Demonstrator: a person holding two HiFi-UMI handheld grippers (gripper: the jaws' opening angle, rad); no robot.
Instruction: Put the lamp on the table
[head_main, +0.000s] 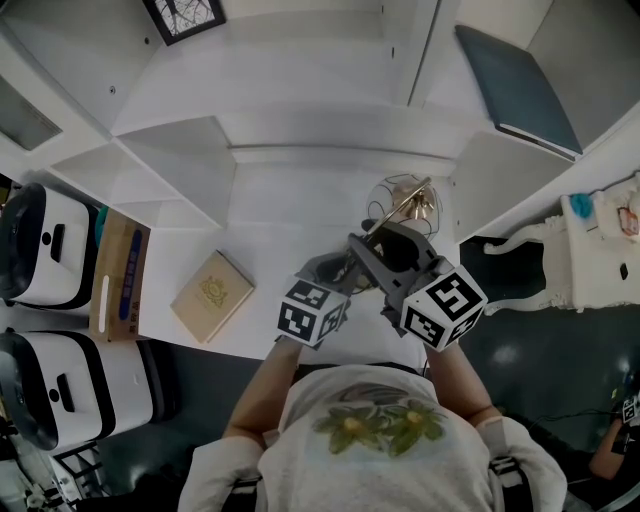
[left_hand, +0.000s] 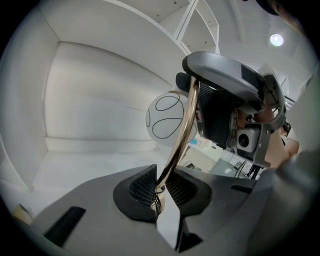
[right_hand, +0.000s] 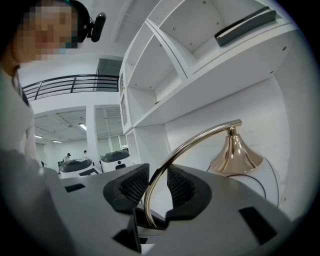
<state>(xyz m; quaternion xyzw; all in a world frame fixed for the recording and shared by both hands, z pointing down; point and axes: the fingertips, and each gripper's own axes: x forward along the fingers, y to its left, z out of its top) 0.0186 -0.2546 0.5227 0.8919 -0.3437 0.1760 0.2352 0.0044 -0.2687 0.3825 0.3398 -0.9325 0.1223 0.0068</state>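
- The left gripper (left_hand: 161, 181) was clamped on the gold stem of the lamp (left_hand: 183, 127), with both pads tight against it.
- The right gripper (right_hand: 158, 181) had its jaws slightly apart, and the same stem passed between the pads unsqueezed.
- In the head view the lamp was just right of centre, over the white table (head_main: 290, 215), with its base hidden behind the grippers.
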